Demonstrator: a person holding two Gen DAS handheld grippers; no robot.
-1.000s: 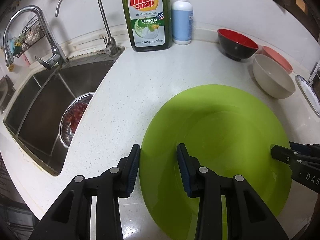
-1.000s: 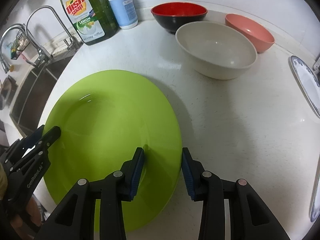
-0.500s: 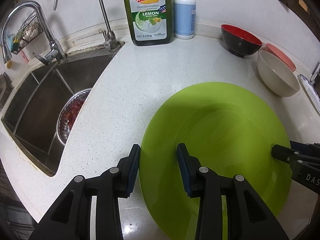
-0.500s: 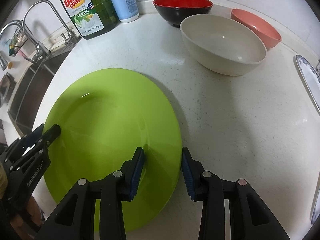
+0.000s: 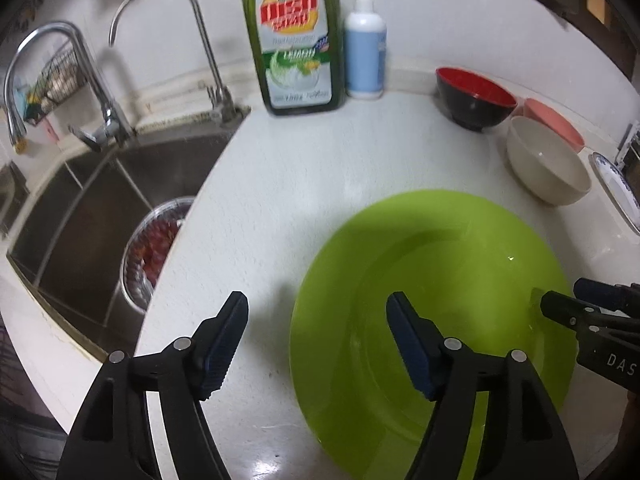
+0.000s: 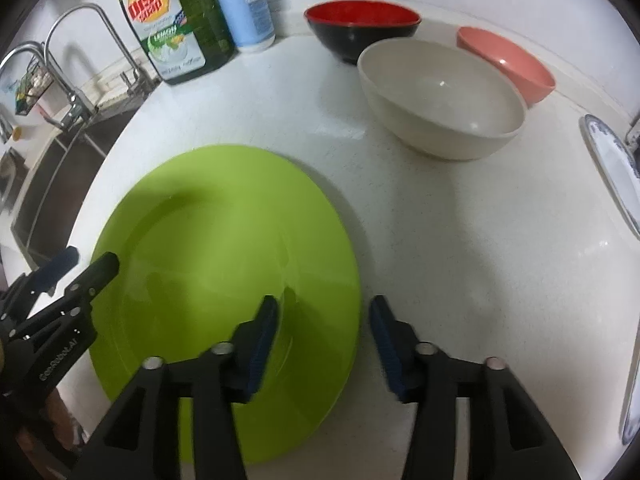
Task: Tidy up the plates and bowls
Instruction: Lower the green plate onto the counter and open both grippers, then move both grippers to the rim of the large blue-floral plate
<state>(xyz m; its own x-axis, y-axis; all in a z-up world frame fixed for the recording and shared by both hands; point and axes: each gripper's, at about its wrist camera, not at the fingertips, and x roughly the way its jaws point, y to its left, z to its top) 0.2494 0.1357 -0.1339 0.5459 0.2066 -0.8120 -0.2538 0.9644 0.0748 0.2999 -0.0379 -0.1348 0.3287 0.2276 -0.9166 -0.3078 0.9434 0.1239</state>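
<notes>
Two grippers straddle opposite edges of one lime-green plate (image 5: 432, 304), which lies flat on the speckled white counter (image 5: 288, 184) between the sink (image 5: 92, 216) and the bowls. On the left, my left gripper (image 5: 316, 340) has its jaws opening: one pad hangs over bare counter, the other over the plate's inside, with the rim between them and neither pad pressing on it. On the right, my right gripper (image 6: 324, 340) is opening as well; it brackets the plate's far rim in the same way, clear of it on both sides.

I judge the plate to be stiff and fairly light, probably plastic or melamine, with a glossy face that would slide between pads. Its broad sloped rim is the only sensible place to pinch, and two opposite grips would keep it level.

Further right stand a red-and-black bowl (image 6: 362, 28), a cream bowl (image 6: 440, 96) and a pink bowl (image 6: 508, 60), close together, the cream one nearest. They look rigid and possibly breakable; a wall near the lip would be my hold. At the far right edge lies a blue-patterned white plate (image 6: 616, 168).
</notes>
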